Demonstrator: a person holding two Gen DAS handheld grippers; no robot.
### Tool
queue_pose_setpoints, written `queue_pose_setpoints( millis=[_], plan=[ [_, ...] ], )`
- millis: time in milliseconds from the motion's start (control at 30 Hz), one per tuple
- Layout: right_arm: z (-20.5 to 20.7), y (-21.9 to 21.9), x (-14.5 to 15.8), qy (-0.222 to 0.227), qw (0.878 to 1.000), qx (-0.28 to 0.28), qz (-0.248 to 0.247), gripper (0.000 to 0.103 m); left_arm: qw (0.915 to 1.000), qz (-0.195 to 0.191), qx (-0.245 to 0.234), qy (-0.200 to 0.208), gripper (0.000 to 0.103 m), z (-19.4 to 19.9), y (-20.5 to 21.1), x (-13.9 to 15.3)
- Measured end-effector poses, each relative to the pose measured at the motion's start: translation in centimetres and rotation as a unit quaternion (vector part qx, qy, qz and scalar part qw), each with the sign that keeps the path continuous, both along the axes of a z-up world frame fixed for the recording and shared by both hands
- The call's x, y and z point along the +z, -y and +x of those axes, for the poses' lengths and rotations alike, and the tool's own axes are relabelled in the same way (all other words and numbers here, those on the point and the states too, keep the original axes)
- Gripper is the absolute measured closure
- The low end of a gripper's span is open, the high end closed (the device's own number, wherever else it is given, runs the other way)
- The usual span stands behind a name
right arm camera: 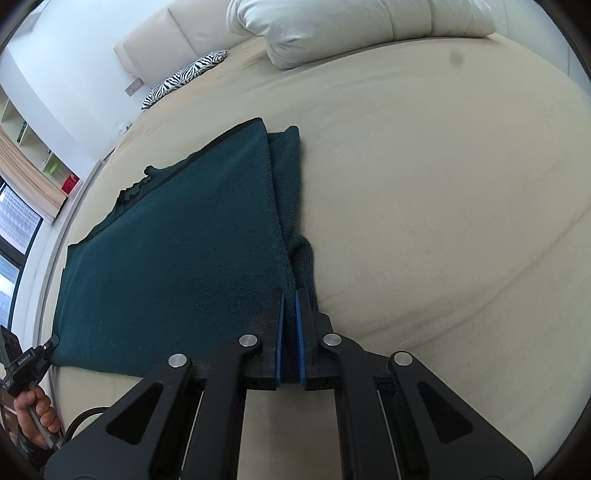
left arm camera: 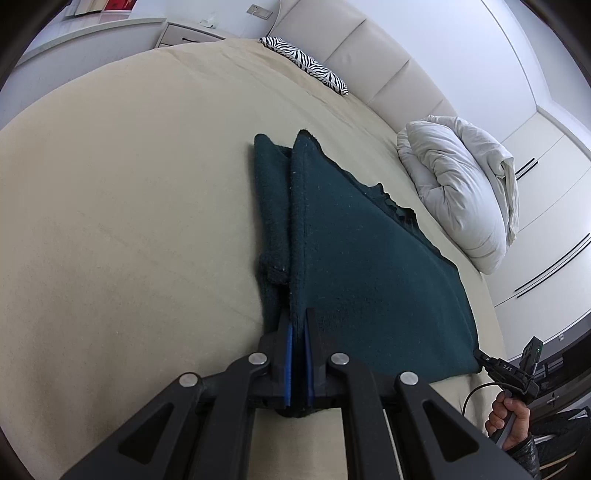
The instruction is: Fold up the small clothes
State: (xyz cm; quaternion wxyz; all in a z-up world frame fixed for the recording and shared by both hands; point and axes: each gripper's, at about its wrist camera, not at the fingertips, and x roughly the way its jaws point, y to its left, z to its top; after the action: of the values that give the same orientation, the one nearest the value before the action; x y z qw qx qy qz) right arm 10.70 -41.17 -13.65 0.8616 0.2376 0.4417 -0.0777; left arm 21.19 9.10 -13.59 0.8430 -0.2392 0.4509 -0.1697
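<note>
Mid-fold on a dark teal knit garment (left arm camera: 369, 266), spread flat on the beige bed (left arm camera: 129, 221) with both sleeves already tucked in along the sides. Left gripper (left arm camera: 297, 332) pinching the near left hem corner between its blue pads; right gripper (right arm camera: 290, 306) pinching the near right hem corner likewise. Probably next: raising both corners together and carrying the hem toward the neckline, level and at matching pace so the fold lands square and no sleeve slips out. From the left wrist view only: a bedside drawer unit (left arm camera: 192, 33) and wardrobe doors (left arm camera: 546, 221). From the right wrist view only: a window (right arm camera: 14, 236) and open shelves (right arm camera: 33, 147). In both: zebra-print cushion (left arm camera: 306, 66) and white duvet (left arm camera: 461, 192).
</note>
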Motion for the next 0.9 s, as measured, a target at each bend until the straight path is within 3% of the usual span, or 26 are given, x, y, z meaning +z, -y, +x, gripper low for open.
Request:
queue_pose_setpoints(
  millis=[900],
  plan=[
    [0.8,-0.2,-1.3,-0.013,1.000,0.010,-0.009,0.099,0.9999,-0.012,0.002,0.005,0.097,-1.1,-0.4,-0.8]
  ],
)
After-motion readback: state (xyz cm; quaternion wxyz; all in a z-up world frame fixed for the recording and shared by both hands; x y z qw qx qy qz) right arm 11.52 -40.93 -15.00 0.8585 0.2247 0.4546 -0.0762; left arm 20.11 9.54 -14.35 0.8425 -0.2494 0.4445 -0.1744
